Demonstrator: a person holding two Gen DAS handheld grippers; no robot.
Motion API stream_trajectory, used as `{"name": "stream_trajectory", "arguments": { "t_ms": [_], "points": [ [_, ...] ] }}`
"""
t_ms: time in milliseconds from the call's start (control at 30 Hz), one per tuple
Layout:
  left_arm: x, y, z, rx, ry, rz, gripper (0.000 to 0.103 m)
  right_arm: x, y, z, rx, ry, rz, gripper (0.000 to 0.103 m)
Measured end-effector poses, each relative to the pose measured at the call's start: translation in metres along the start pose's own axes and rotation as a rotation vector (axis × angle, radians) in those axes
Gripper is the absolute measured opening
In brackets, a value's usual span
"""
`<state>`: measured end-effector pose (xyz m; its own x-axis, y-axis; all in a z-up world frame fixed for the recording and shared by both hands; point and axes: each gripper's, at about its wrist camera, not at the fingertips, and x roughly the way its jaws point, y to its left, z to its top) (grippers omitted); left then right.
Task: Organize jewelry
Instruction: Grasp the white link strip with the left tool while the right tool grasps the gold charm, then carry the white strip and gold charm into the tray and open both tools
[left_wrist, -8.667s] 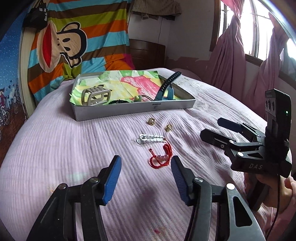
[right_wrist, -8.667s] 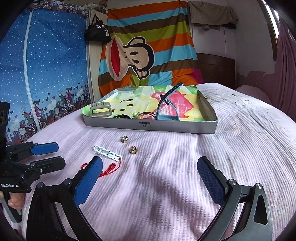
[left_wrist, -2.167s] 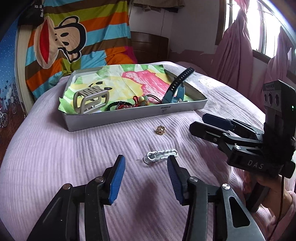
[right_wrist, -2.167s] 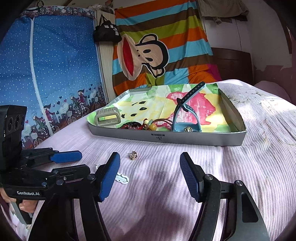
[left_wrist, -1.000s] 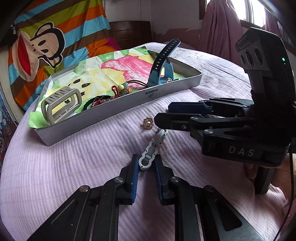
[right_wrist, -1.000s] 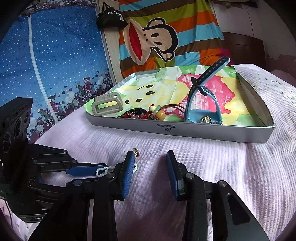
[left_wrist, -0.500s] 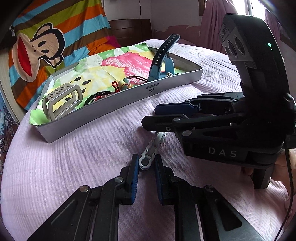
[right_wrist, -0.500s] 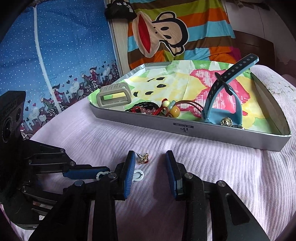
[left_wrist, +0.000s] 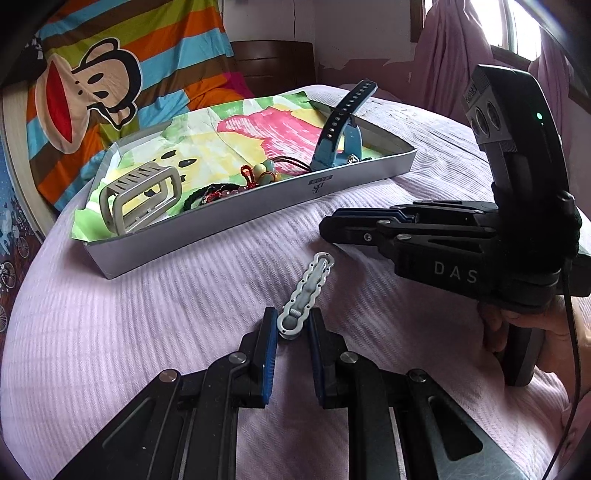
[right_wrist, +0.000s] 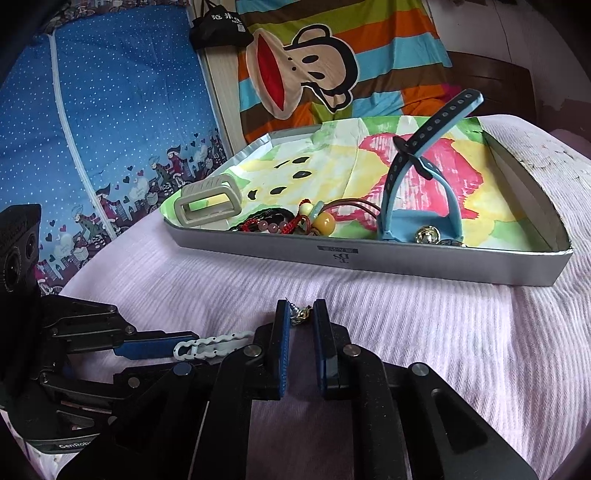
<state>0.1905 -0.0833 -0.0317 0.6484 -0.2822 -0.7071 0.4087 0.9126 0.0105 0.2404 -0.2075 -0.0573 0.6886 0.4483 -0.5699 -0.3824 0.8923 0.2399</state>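
Left gripper clamped on white clasp lying mid-bed. Right gripper just closed, pinching small gold earring, near tray's front wall.

Bed covered with lilac ribbed spread; grey tray rests on it toward the headboard; white wavy clip and small gold earring lie nearer.

Both wrist cams are sitting low over the bed, looking forward and downward. Both are catching the tray; each is seeing the other gripper close by.
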Motion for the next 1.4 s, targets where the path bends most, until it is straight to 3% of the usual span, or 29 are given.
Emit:
{"name": "stream_trajectory", "arguments": {
  "t_ms": [267, 500, 700, 833, 1167, 1400],
  "points": [
    [-0.005, 0.010, 0.005, -0.070, -0.035, 0.012, 0.016, -0.005, -0.003, -0.001, 0.021, -0.030, -0.014, 0.011],
    [-0.020, 0.017, 0.018, -0.146, -0.135, 0.028, 0.016, -0.020, -0.002, 0.004, 0.026, -0.102, -0.017, 0.011],
    [-0.018, 0.024, 0.046, -0.233, -0.196, 0.096, 0.016, -0.040, 0.002, 0.018, 0.005, -0.223, -0.043, 0.011],
    [-0.001, 0.033, 0.070, -0.274, -0.194, 0.109, 0.016, -0.039, -0.003, 0.038, 0.010, -0.266, -0.032, 0.011],
    [0.037, 0.056, 0.094, -0.354, -0.085, 0.080, 0.016, 0.007, -0.014, 0.073, 0.024, -0.142, -0.061, 0.011],
    [0.048, 0.061, 0.088, -0.402, -0.037, 0.058, 0.016, 0.026, -0.013, 0.067, 0.022, -0.041, -0.082, 0.011]
  ]
}}
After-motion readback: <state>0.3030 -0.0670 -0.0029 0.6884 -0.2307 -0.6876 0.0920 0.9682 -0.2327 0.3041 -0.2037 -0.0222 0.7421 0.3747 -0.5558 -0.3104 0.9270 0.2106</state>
